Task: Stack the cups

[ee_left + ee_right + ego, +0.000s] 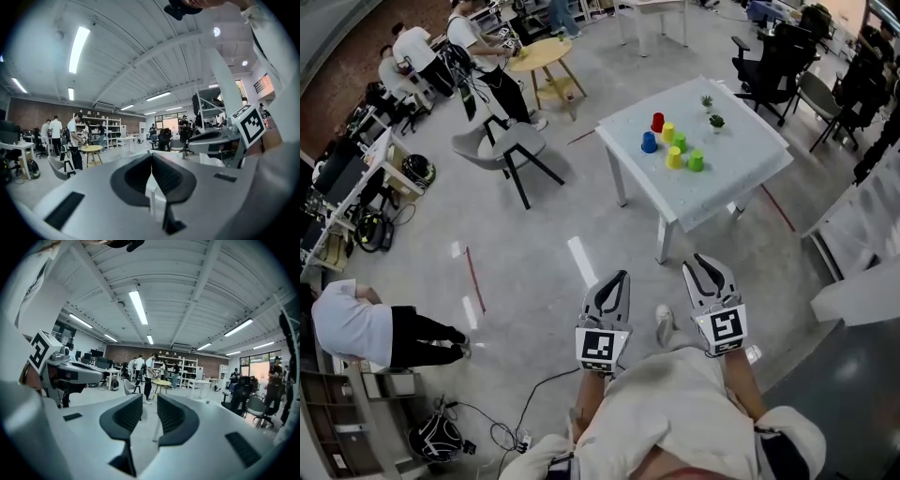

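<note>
Several upside-down cups stand on the white table (712, 192) far ahead: a red cup (657, 122), a blue cup (649, 142), two yellow cups (668, 132) (674, 157) and two green cups (679, 142) (696, 161). Both grippers hang close to my body, well short of the table. My left gripper (622, 276) (151, 154) is shut, its pads touching with nothing between them. My right gripper (705, 266) (150, 397) has its jaws almost together, a thin gap left, and holds nothing. Each gripper view shows the other gripper's marker cube at its edge.
Two small potted plants (706, 100) (716, 121) stand behind the cups. A grey chair (502, 145) and a round wooden table (542, 54) lie to the left of the white table. People work along the left wall. Cables (492, 427) trail on the floor beside me. Office chairs (769, 66) stand beyond the table.
</note>
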`<state>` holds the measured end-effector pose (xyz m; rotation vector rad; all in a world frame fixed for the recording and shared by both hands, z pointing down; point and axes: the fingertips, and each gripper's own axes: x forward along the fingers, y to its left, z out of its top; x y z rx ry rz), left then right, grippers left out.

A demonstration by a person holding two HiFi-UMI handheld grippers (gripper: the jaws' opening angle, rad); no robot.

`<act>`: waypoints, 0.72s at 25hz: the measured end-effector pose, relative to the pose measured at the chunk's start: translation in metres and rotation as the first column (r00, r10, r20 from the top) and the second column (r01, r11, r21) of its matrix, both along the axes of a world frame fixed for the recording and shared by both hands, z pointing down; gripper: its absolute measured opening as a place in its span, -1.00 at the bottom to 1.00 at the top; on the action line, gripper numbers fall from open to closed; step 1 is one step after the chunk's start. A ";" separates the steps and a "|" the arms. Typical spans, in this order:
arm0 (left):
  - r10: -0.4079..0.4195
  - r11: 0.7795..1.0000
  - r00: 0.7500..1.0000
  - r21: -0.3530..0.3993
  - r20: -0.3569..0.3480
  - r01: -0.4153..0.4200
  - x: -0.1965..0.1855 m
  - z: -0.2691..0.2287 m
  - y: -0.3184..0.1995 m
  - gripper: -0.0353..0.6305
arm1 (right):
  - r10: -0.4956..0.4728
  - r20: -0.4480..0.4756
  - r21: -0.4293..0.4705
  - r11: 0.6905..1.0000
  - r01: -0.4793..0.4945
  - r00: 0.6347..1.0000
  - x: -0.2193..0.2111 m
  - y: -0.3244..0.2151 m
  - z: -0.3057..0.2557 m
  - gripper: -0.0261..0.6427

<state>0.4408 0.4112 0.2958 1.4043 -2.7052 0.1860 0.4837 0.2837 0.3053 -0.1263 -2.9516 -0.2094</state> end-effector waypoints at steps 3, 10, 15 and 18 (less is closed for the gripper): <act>-0.017 1.000 1.000 -0.011 -0.001 0.017 -0.027 0.000 -0.015 -0.85 | -0.025 -0.009 -0.001 1.000 0.025 1.000 -0.030 -0.016 0.001 -0.64; -0.054 0.998 0.999 -0.026 -0.007 0.054 -0.087 0.000 -0.054 -0.85 | -0.068 -0.035 -0.006 0.998 0.067 0.997 -0.096 -0.055 0.006 -0.64; -0.073 0.997 0.997 -0.031 -0.017 0.073 -0.126 -0.001 -0.081 -0.85 | -0.101 -0.053 -0.018 0.995 0.100 0.993 -0.136 -0.078 0.009 -0.64; -0.082 0.996 0.996 -0.030 -0.023 0.082 -0.142 0.001 -0.096 -0.85 | -0.119 -0.065 -0.022 0.993 0.118 0.991 -0.152 -0.090 0.013 -0.65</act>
